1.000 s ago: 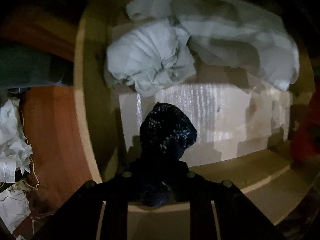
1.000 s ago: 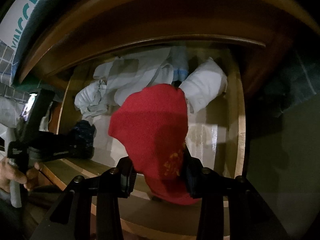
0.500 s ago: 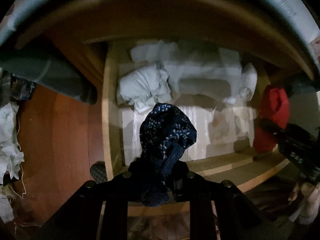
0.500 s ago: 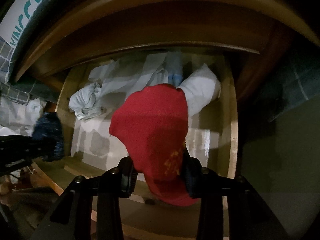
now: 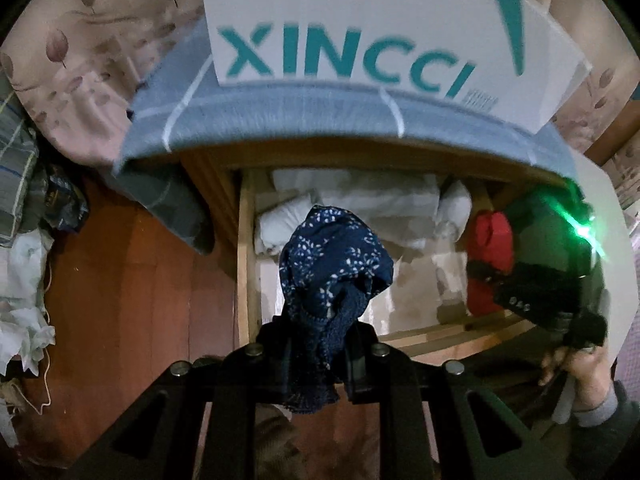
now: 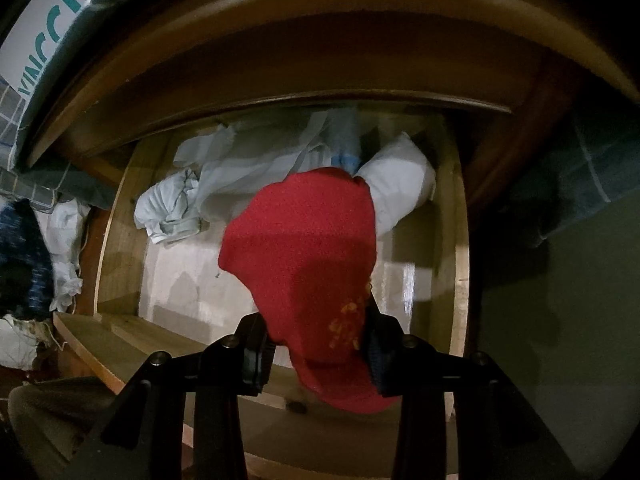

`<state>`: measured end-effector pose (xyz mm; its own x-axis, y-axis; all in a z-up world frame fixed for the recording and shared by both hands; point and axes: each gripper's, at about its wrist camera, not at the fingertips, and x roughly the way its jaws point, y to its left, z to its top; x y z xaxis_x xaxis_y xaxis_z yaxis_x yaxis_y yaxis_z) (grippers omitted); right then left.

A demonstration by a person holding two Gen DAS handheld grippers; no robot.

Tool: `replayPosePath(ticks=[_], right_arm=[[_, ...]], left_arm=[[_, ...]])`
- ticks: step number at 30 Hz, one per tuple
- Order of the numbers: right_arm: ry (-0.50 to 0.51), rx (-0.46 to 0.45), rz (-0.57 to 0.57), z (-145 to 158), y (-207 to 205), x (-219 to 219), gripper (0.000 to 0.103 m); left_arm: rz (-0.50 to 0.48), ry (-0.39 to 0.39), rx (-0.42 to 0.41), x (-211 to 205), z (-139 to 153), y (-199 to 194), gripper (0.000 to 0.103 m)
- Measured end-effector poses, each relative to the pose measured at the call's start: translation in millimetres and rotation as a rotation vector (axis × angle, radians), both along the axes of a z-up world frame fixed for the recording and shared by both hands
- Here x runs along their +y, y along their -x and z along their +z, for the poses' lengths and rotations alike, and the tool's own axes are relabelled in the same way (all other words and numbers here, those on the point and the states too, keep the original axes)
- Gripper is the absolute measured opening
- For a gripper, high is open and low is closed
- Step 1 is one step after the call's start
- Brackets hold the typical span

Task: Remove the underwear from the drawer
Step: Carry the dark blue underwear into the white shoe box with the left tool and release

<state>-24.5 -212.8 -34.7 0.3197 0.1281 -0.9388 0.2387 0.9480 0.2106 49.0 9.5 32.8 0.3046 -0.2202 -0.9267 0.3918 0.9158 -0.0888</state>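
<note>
The left gripper (image 5: 316, 344) has its two fingers pressed tight on a dark blue underwear (image 5: 334, 256) with little white specks. The cloth sticks up in a bunch above the fingers, and a bit hangs down below them. It covers the fingertips, so they cannot be seen.

The right gripper (image 6: 316, 344) pinches a red underwear (image 6: 308, 256) with small yellow marks near the bottom. The red cloth is big and hides the middle of the drawer behind it. Both pieces are held up in the air above the open wooden drawer (image 6: 460, 240), not lying in it.

Inside the drawer, white clothes (image 6: 224, 184) are piled at the back. They are crumpled and a little blurry, so it is hard to tell what each one is. A bit of light blue peeks out among them. The front floor of the drawer is bare and shiny.

In the left view, a white box (image 5: 360, 28) with big teal letters sits on a blue checked cloth (image 5: 280, 120) on top of the cabinet. The box is cut off at the top. At the right edge, a person's hand (image 5: 576, 364) holds the other tool, and a green light (image 5: 584, 232) glares there and hides part of it.
</note>
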Motion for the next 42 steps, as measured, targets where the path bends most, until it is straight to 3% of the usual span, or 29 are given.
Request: replayPosePath(ticks=[7,13,18,23,33,38,42], right_arm=[[0.001,0.014,-0.005,-3,0,-1,0.036],[0.000,0.018,-0.005,-3,0,-1,0.036],[-0.005,0.024,-0.003,-5,-1,0,0.036],[-0.006,0.026,0.007,-7,-3,2,0.036],[-0.021,0.030,-0.007,-8,-2,0,0.036],[-0.019,0.038,0.004,-9,-4,2,0.036],[-0.033,0.040,-0.009,-11,-4,-2,0.036]], left_arm=[[-0.021,0.041,-0.094,3,60,8,0.018],[-0.044,0.102,-0.212,1,137,9,0.018],[-0.081,0.114,-0.300,-18,196,-12,0.018],[-0.044,0.096,-0.363,-37,232,-46,0.018],[-0.070,0.124,-0.330,-91,225,-99,0.018],[-0.111,0.090,-0.301,-132,199,-111,0.018],[-0.119,0.088,-0.226,-153,172,-122,0.018]])
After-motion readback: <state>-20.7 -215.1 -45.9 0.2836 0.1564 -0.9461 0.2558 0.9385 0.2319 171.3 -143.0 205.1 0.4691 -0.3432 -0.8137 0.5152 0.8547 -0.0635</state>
